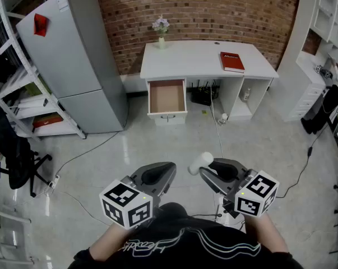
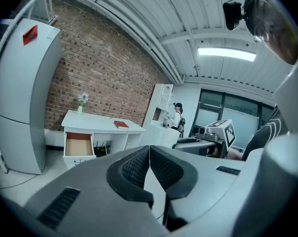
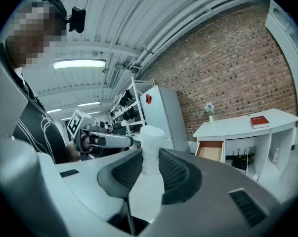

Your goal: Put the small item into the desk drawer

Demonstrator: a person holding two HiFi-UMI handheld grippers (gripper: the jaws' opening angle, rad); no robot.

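The right gripper [image 1: 207, 171] is clamped on the small white cylindrical item [image 3: 150, 144], which sits between its pads. The left gripper [image 2: 149, 154] is closed and empty. The desk drawer [image 1: 167, 115] stands open, well apart from both.

A red brick wall [image 1: 213, 10] backs a tall grey fridge [image 1: 73, 55] and white shelving unit [image 1: 306, 88] on glossy pale floor [image 1: 157, 144].

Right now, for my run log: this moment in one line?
right claw: shut on white item; left claw: shut, empty; drawer: open
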